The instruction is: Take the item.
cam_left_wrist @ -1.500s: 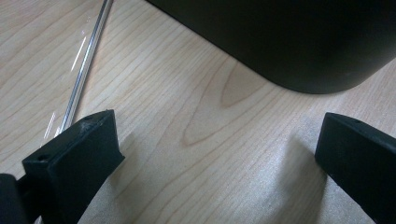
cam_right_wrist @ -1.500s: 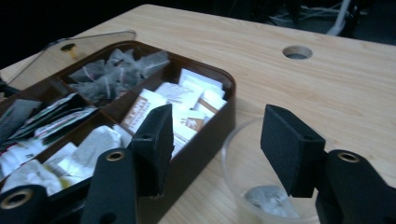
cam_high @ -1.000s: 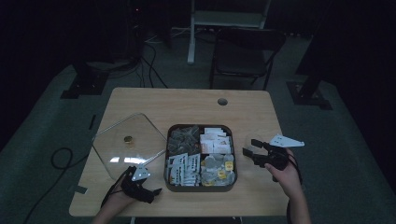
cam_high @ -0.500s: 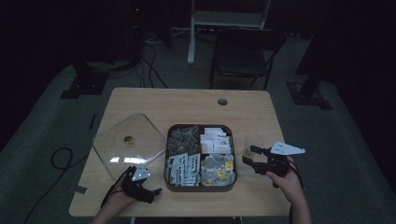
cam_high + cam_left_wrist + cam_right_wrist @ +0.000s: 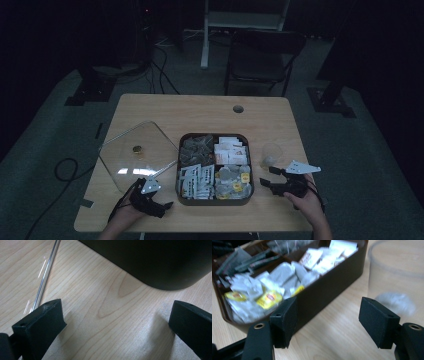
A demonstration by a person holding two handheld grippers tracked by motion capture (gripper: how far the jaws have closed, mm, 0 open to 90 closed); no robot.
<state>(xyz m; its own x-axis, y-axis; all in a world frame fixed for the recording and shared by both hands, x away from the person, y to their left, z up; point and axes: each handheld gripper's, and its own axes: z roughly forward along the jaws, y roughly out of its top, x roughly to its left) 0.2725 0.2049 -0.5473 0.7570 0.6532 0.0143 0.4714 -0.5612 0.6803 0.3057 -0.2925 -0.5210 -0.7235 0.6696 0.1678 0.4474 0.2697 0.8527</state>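
Note:
A dark square tray [image 5: 214, 201] of sorted tea bags sits in the middle of the table. Its clear lid [image 5: 145, 160] lies to the left and a clear plastic cup [image 5: 270, 154] stands to the right. My right gripper [image 5: 267, 176] is low by the tray's right front corner, just in front of the cup. Its jaws have just been opening and stand open with nothing between them. In the right gripper view [image 5: 330, 315] the tray wall [image 5: 332, 287] is at left and the cup [image 5: 394, 270] at right, with something pale in its bottom. My left gripper [image 5: 162, 202] rests open near the tray's left front corner [image 5: 155, 262].
The lid's thin edge [image 5: 46, 272] runs past my left jaw in the left gripper view. The table's front edge [image 5: 200, 231] is close under both hands. A cable hole [image 5: 238, 108] is at the table's back, and a chair [image 5: 262, 55] stands on the floor beyond.
My right gripper has come down toward the tabletop and slid lower in the high view, its jaws a little wider. The left gripper, tray, lid and cup have not moved.

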